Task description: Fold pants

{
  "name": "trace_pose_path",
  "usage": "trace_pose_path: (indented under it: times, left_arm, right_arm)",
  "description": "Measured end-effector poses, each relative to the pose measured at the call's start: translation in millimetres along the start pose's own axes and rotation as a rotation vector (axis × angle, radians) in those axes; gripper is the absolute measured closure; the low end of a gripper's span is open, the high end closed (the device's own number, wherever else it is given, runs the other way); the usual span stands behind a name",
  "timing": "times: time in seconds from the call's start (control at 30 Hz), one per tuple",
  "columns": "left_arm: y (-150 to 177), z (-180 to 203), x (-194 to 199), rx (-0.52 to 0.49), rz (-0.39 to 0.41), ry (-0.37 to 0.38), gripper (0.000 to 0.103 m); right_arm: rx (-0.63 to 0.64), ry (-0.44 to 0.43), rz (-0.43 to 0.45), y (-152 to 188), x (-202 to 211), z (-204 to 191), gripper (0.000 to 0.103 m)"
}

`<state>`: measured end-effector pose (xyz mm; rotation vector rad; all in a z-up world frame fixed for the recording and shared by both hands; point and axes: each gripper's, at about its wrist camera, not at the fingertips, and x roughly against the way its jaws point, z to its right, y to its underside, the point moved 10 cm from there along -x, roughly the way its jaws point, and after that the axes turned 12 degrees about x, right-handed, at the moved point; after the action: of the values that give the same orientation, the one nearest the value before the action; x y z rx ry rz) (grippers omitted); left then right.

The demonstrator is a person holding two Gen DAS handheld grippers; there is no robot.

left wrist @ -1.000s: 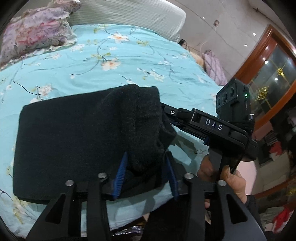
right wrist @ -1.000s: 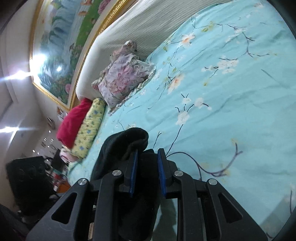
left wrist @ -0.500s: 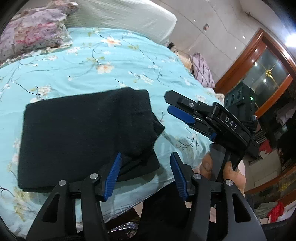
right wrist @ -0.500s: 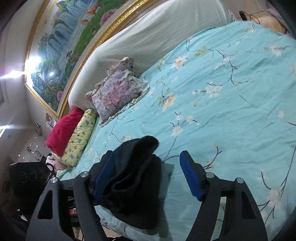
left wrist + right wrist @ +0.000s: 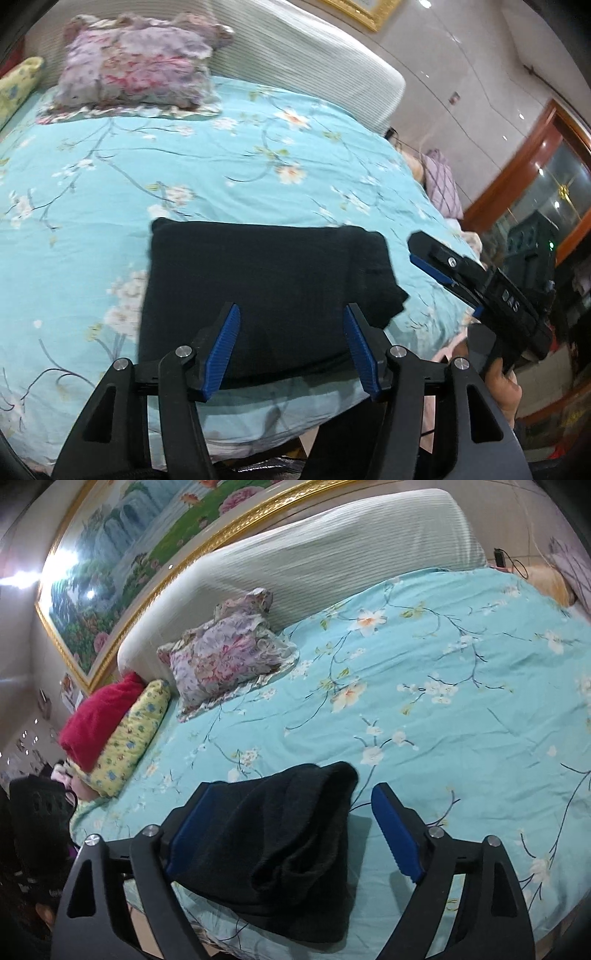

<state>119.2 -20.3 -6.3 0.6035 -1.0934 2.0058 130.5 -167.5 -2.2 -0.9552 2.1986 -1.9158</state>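
The black pants (image 5: 266,288) lie folded into a thick rectangle on the bed, close to its near edge. They also show in the right wrist view (image 5: 291,845), with a raised folded end. My left gripper (image 5: 291,347) is open and empty, held just above the pants' near edge. My right gripper (image 5: 291,830) is open and empty, its jaws standing either side of the pants' right end without holding them. It also shows in the left wrist view (image 5: 436,269), to the right of the pants.
The bed has a light blue floral cover (image 5: 221,155) and a padded headboard (image 5: 332,561). A floral pillow (image 5: 225,653), a yellow pillow (image 5: 129,738) and a red cushion (image 5: 99,716) lie at the head. A wood-framed glass door (image 5: 546,177) stands at right.
Both grippers were shut on the pants' right end a second ago. Both let go, opened wide and drew back. The pants now lie flat on the bed.
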Motion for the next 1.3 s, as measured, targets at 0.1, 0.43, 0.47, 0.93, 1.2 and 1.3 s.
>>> trace_pose_path:
  times: [0.1,0.43,0.47,0.93,1.2,1.3]
  left_arm:
    - [-4.2,-15.1,4.5,0.025,0.016,-0.012,0.043]
    - [-13.3,-59.3,11.0,0.112,0.036,-0.042,0.037]
    - [-13.6,-62.7,9.3,0.114,0.031,-0.045,0.036]
    - [-9.5,-83.8,-11.2,0.155,-0.021,-0.048,0.035]
    - [-12.3,-88.7,-27.8,0.155,-0.041,-0.066,0.035]
    - [-11.2,-89.6,-35.6,0.150,-0.045,-0.079,0.034]
  right_arm:
    - [0.021,0.019,-0.022,2.4,-3.6,-5.1,0.016]
    - [-0.023,0.068,-0.061,9.8,-12.6,-1.6,0.014]
    - [-0.028,0.071,-0.066,11.3,-14.0,-1.3,0.014]
    - [-0.150,0.033,-0.098,38.5,-26.1,11.9,0.014]
    - [-0.146,0.028,-0.114,51.5,-29.9,12.4,0.014]
    - [-0.149,0.037,-0.120,58.1,-32.1,16.5,0.014]
